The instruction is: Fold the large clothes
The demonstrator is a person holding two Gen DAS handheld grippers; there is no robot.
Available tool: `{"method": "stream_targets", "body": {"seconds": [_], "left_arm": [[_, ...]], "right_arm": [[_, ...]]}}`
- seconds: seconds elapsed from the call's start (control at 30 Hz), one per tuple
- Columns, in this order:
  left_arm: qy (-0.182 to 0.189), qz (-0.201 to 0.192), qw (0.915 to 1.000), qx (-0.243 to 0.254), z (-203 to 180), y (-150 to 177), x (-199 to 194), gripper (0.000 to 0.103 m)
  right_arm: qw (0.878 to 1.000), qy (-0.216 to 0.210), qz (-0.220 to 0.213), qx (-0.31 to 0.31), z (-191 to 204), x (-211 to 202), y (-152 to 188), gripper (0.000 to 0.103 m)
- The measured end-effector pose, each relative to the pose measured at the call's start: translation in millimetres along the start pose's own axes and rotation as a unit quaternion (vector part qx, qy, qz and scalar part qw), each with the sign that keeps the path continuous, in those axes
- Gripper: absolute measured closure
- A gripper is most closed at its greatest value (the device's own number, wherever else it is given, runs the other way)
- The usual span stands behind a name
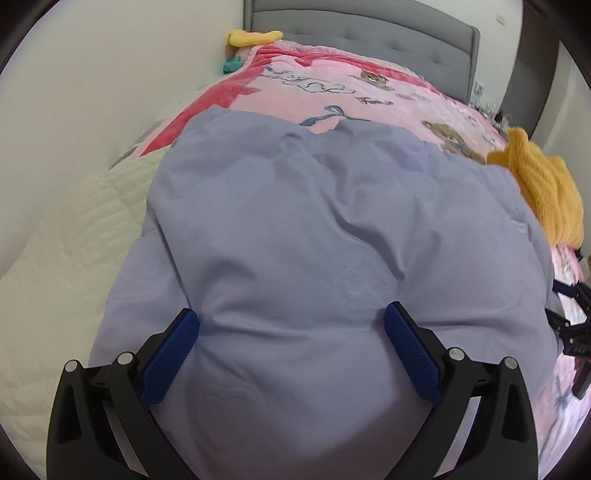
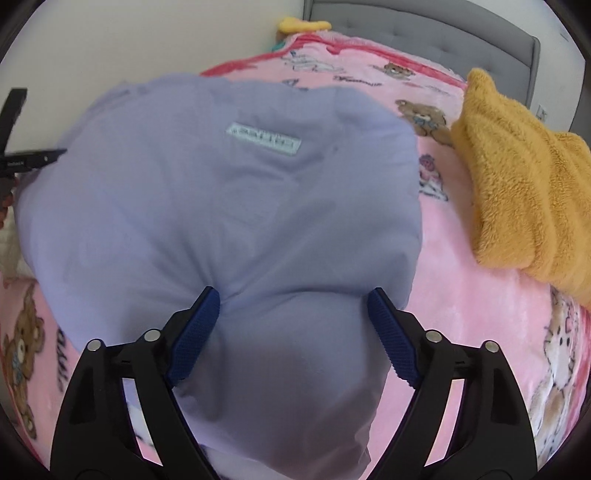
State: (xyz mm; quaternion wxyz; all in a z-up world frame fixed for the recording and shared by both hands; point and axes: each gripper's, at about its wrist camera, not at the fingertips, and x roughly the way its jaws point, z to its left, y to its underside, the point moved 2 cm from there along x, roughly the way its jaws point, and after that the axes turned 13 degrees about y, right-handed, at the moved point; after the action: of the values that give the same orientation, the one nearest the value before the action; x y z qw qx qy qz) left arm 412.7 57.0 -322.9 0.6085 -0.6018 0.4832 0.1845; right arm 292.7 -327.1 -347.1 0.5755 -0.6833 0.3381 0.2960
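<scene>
A large lavender garment [image 1: 314, 229] lies spread on a pink bear-print blanket [image 1: 369, 88] on a bed. My left gripper [image 1: 291, 325] is open, its blue pads [image 1: 170, 354] pressed down on the near part of the cloth. In the right wrist view the same garment [image 2: 221, 206] shows a white label [image 2: 263, 138]. My right gripper [image 2: 293, 306] is open too, fingers resting on the cloth near its right edge. The right gripper shows at the right edge of the left wrist view [image 1: 572, 325], and the left gripper at the left edge of the right wrist view [image 2: 22, 155].
A folded mustard-yellow fleece [image 2: 524, 199] lies on the blanket to the right of the garment. A grey padded headboard [image 1: 369, 33] stands at the far end. A white wall [image 1: 74, 92] and white quilted mattress edge [image 1: 55, 277] run along the left. A yellow plush toy [image 1: 255, 37] sits by the headboard.
</scene>
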Motion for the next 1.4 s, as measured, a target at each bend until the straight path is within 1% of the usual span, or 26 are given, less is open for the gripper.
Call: {"method": "stream_targets", "body": {"seconds": [0.07, 0.13, 0.17, 0.2, 0.23, 0.3, 0.37, 0.43, 0.47, 0.57, 0.63, 0.7, 0.8, 0.9, 0.93, 0.97, 1.0, 1.03, 1.1, 1.17, 1.23, 1.27, 1.3, 1.33, 1.37, 1.4], "left_arm": [[0.008, 0.000, 1.0000, 0.006, -1, -6, -7, 0.004], [0.010, -0.007, 0.9999, 0.008, 2, -14, -20, 0.004], [0.008, -0.015, 0.9998, 0.010, 5, -18, -28, 0.004], [0.005, -0.023, 0.9996, 0.012, 9, -21, -37, 0.004], [0.004, -0.028, 0.9995, 0.011, 12, -23, -43, 0.004], [0.007, -0.025, 0.9997, 0.002, 22, -25, -50, 0.004], [0.011, -0.011, 0.9998, -0.013, 29, -22, -49, 0.004], [0.013, 0.000, 0.9996, -0.025, 32, -14, -44, 0.005], [0.012, 0.003, 0.9996, -0.025, 32, -9, -42, 0.005], [-0.003, -0.007, 0.9999, -0.014, 27, 7, -43, 0.005], [-0.007, -0.012, 0.9998, -0.015, 26, 11, -43, 0.005], [-0.006, -0.012, 0.9996, -0.024, 29, 11, -42, 0.005], [-0.011, -0.010, 0.9994, -0.031, 29, 12, -38, 0.005], [-0.020, -0.008, 0.9994, -0.026, 26, 14, -36, 0.005], [-0.020, -0.008, 0.9994, -0.027, 26, 14, -36, 0.005], [-0.020, -0.008, 0.9993, -0.030, 27, 14, -35, 0.005], [-0.022, -0.007, 0.9993, -0.030, 26, 13, -35, 0.005], [-0.024, -0.006, 0.9992, -0.030, 25, 13, -34, 0.004], [-0.029, -0.003, 0.9991, -0.029, 25, 12, -33, 0.004], [-0.032, -0.002, 0.9990, -0.030, 23, 12, -32, 0.004], [-0.033, -0.003, 0.9990, -0.030, 24, 11, -32, 0.004], [-0.032, -0.004, 0.9990, -0.032, 23, 11, -33, 0.004], [-0.032, -0.005, 0.9989, -0.033, 23, 12, -33, 0.004], [-0.033, -0.006, 0.9989, -0.033, 22, 12, -33, 0.004], [-0.034, -0.007, 0.9989, -0.032, 22, 12, -33, 0.004], [-0.034, -0.008, 0.9989, -0.033, 22, 12, -32, 0.004]], "right_arm": [[1.000, -0.002, 0.011, 0.011, -3, -1, -4, 0.021], [1.000, -0.008, 0.004, 0.025, -9, -12, -11, 0.020], [0.999, -0.020, -0.011, 0.040, -17, -22, -15, 0.017], [0.998, -0.028, -0.021, 0.052, -23, -25, -19, 0.009], [0.997, -0.031, -0.027, 0.070, -32, -28, -21, 0.007], [0.991, -0.044, -0.010, 0.123, -58, -18, -23, 0.008], [0.985, -0.050, 0.026, 0.165, -78, 0, -18, 0.008], [0.972, -0.084, 0.066, 0.210, -99, 25, -8, 0.008], [0.967, -0.099, 0.076, 0.223, -103, 32, -5, 0.008], [0.937, -0.184, 0.115, 0.273, -111, 69, 3, 0.008], [0.919, -0.230, 0.135, 0.289, -108, 86, 6, 0.008], [0.908, -0.253, 0.149, 0.298, -105, 97, 8, 0.007], [0.906, -0.271, 0.141, 0.295, -100, 100, 6, 0.007], [0.892, -0.323, 0.145, 0.282, -90, 104, 1, 0.007], [0.893, -0.329, 0.149, 0.269, -85, 105, -3, 0.007], [0.899, -0.323, 0.149, 0.256, -81, 107, -7, 0.007], [0.901, -0.321, 0.148, 0.250, -79, 109, -9, 0.007], [0.901, -0.323, 0.149, 0.247, -78, 113, -11, 0.007], [0.891, -0.334, 0.160, 0.262, -78, 122, -13, 0.007], [0.887, -0.336, 0.175, 0.264, -74, 128, -20, 0.007], [0.896, -0.318, 0.183, 0.249, -68, 127, -24, 0.013], [0.903, -0.307, 0.181, 0.239, -65, 123, -26, 0.020], [0.912, -0.289, 0.180, 0.230, -63, 119, -28, 0.030], [0.914, -0.282, 0.176, 0.233, -62, 115, -30, 0.036], [0.915, -0.280, 0.171, 0.234, -61, 110, -31, 0.053], [0.918, -0.283, 0.157, 0.228, -60, 102, -36, 0.061]]}}
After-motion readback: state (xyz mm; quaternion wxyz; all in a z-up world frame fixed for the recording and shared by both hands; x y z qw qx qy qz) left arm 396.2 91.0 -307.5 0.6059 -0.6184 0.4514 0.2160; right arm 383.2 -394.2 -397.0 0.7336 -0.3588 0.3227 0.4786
